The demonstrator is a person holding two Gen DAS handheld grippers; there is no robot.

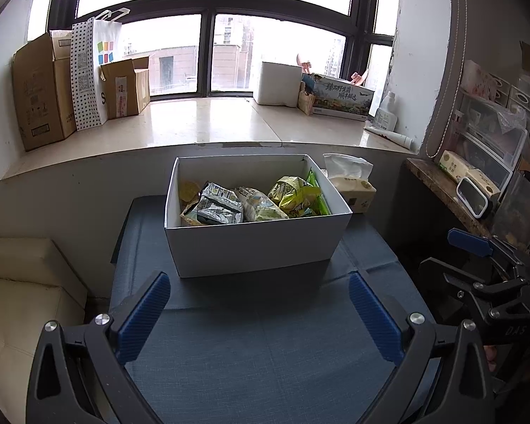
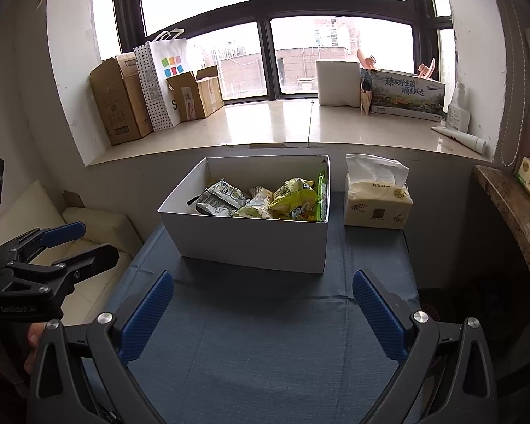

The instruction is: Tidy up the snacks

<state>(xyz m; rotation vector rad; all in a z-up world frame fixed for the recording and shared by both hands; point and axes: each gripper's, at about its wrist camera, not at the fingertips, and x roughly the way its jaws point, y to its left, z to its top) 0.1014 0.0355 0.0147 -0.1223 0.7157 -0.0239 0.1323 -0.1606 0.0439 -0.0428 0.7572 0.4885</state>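
— Since both tools hang back over the bare blue cloth (image 1: 265, 346), is anything in hand at all?

— No. The left gripper (image 1: 259, 312) has its blue pads spread wide with only cloth between them, and the right gripper (image 2: 263, 312) stands the same way — jaws apart, empty. My guess is they are held low and short of the box so that each camera keeps a full view of it.

— Where are the snacks?

— All that I can see lie inside the white box (image 1: 257, 243), straight ahead at twelve o'clock from either gripper. A grey-and-black packet (image 1: 217, 205) sits toward the nine o'clock side of the heap, a pale packet (image 1: 261, 206) in the middle, a yellow-green bag (image 1: 293, 192) toward three o'clock, and a green wrapper (image 1: 318, 194) stands on edge against the right wall. They are piled loosely, overlapping, not sorted.

— And outside the box?

— A tissue pack (image 2: 378, 205) stands just beside its right wall, at about one o'clock in the right wrist view; it is no snack. No packet lies on the cloth.

— So how far along is it?

— Judging by that, either gathering is done or sorting inside has yet to start — I cannot tell which. The open top and open jaws favour a reach down into the heap.
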